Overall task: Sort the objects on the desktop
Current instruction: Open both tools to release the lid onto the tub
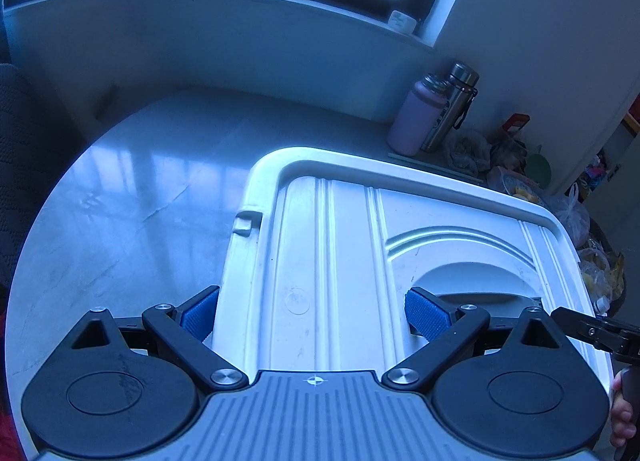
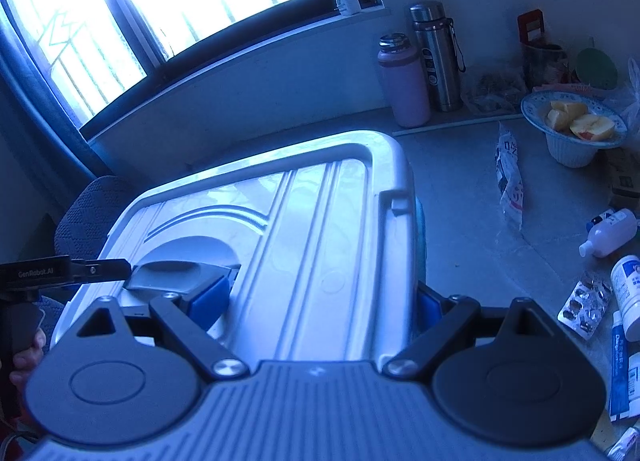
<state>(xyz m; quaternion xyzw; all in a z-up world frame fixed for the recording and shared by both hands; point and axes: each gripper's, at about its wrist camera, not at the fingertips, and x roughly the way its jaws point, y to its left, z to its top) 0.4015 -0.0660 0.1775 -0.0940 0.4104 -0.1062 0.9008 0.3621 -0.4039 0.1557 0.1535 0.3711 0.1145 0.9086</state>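
Observation:
A white plastic storage box with a ribbed lid (image 1: 344,245) fills the middle of both views; it also shows in the right wrist view (image 2: 304,229). My left gripper (image 1: 312,315) is wide open and straddles the lid's left half, one blue pad outside the left edge, the other by the recessed handle (image 1: 476,281). My right gripper (image 2: 324,303) is wide open and straddles the lid's right half, one pad at the handle recess (image 2: 188,261), the other outside the right edge. Neither visibly clamps the lid.
Medicine items lie at the right: white bottles (image 2: 610,232), a blister pack (image 2: 586,307), a tube (image 2: 620,373) and a packet (image 2: 510,177). A bowl of fruit (image 2: 574,129), a pink bottle (image 2: 404,85) and a steel flask (image 2: 434,53) stand by the wall. A chair (image 2: 84,209) is at left.

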